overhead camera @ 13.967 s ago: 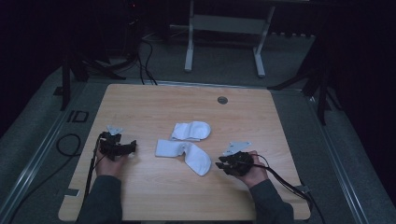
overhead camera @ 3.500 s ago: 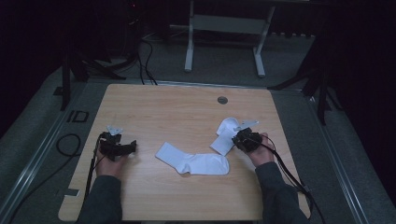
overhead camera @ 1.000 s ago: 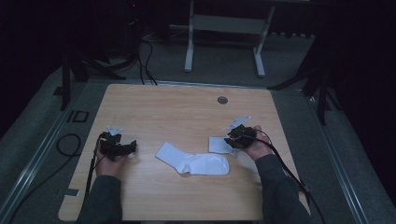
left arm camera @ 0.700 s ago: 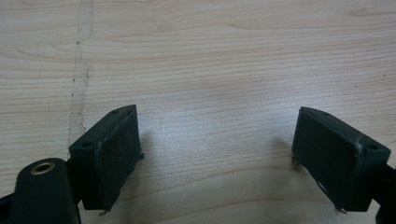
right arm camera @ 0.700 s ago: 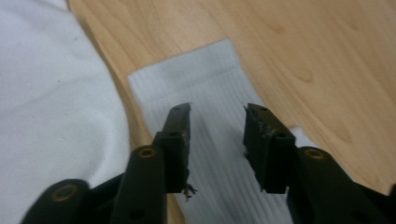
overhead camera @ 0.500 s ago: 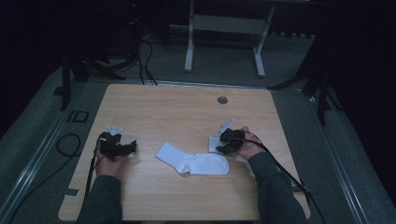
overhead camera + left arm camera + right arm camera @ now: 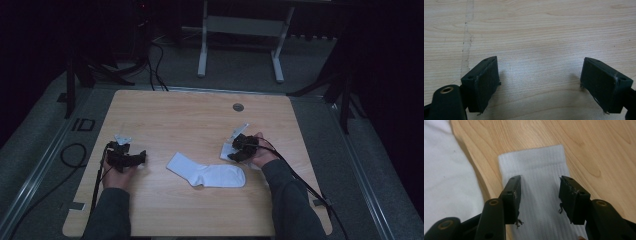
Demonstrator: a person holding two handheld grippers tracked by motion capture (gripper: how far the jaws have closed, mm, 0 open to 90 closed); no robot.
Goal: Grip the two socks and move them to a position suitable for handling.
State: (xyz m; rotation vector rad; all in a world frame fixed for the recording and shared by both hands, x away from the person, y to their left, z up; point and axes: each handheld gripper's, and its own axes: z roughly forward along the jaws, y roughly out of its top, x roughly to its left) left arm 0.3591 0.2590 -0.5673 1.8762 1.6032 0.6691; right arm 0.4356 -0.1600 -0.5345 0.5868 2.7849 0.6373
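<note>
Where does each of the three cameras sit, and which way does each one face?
High view: above the person's side, facing forward and down on the table; both forearms, left gripper, right gripper and flat sock show.
Left gripper view: rides the left gripper, facing bare wood between open jaws.
Right gripper view: rides the right gripper, facing down on the second sock between its open jaws, which have just been opening.
Shared: high and right gripper views both show the second sock.

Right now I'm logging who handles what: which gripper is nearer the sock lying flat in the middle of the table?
Right. The right gripper hovers just past the flat sock's toe end, over a second sock. The left gripper rests farther off, beyond the cuff end.
</note>
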